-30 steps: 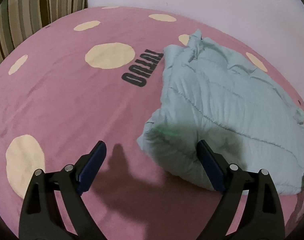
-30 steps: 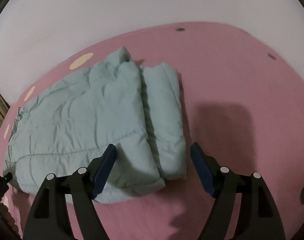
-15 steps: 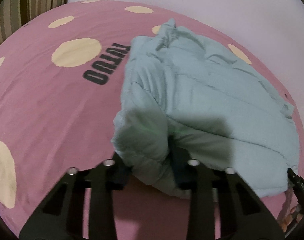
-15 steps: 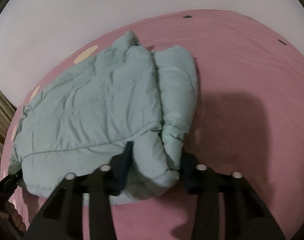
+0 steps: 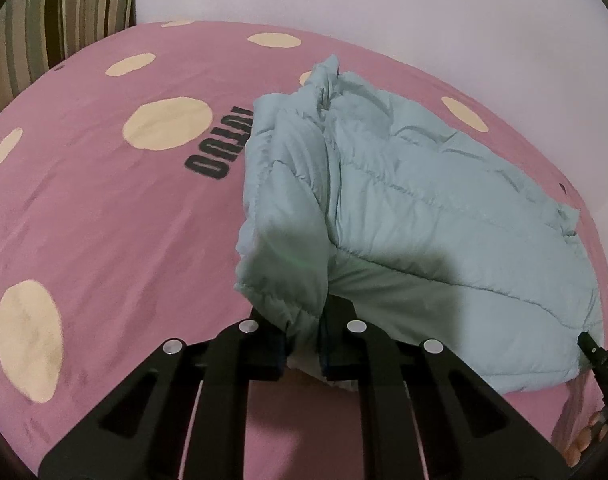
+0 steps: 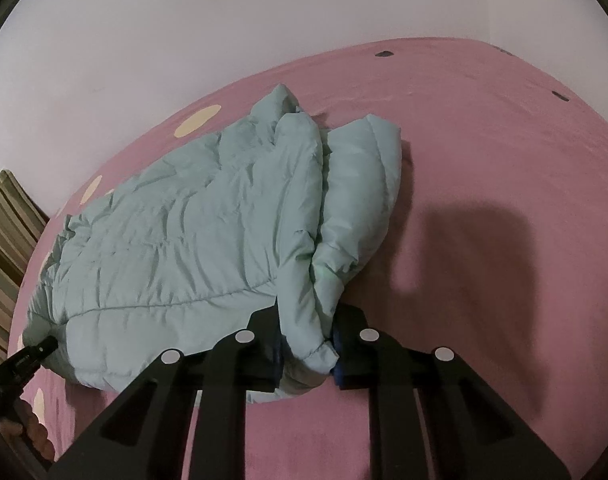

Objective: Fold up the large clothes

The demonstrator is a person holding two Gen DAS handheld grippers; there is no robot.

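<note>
A pale green puffer jacket (image 5: 416, 216) lies partly folded on a pink bed cover (image 5: 103, 216). My left gripper (image 5: 301, 344) is shut on the jacket's near left corner, a bunched sleeve cuff. My right gripper (image 6: 308, 352) is shut on the jacket's near right corner (image 6: 316, 344), another cuffed end; the jacket (image 6: 183, 240) spreads to the left of it. Each gripper's tip shows at the edge of the other's view: the right one (image 5: 596, 356), the left one (image 6: 27, 356).
The pink cover (image 6: 484, 200) has cream dots (image 5: 167, 124) and dark lettering (image 5: 219, 148). A striped cushion (image 5: 63, 12) stands at the far left. A white wall (image 6: 263, 12) runs behind the bed.
Both grippers moved forward and shut on the jacket's near corners. The gripped cuffs are now bunched and raised a little between the fingers.
</note>
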